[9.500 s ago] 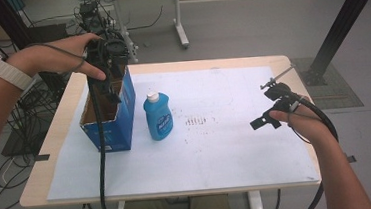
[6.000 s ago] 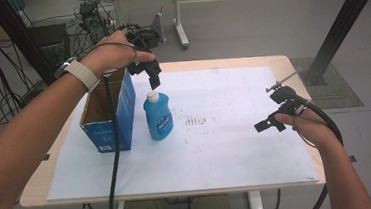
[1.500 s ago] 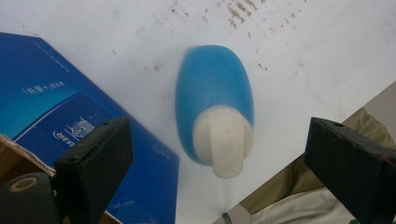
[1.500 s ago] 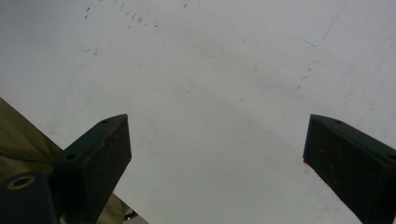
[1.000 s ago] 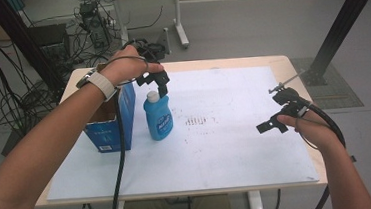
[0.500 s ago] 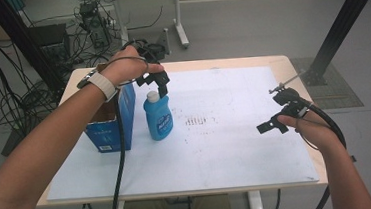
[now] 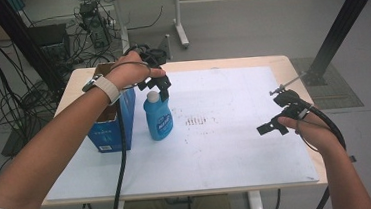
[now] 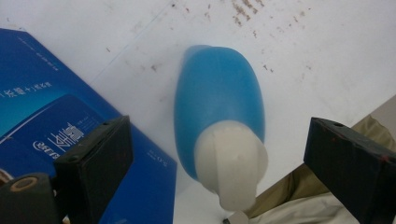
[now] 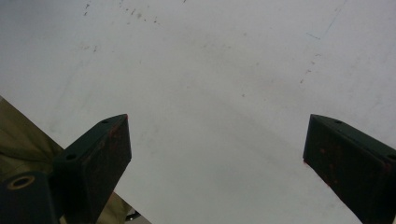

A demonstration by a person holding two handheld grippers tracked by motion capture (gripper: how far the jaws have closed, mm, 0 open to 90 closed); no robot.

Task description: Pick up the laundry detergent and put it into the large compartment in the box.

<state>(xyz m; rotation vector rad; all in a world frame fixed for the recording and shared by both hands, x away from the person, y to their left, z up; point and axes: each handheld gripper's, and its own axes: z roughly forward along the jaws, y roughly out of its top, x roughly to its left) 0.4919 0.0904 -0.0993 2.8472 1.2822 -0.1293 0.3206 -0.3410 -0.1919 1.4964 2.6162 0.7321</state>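
White surface (image 7: 227, 151), blue bottle (image 7: 158, 117) by the box (image 7: 106, 136) near the left edge; left gripper (image 7: 158, 85) spread over its cap, so centre before closing; right gripper (image 7: 275, 122) spread, idle

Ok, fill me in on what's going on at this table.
A person holds tongs in each hand. The left tongs hover open over the white cap of the blue bottle, which stands upright beside the blue box, jaws either side, not gripping. The right tongs sit open above the bare white sheet.
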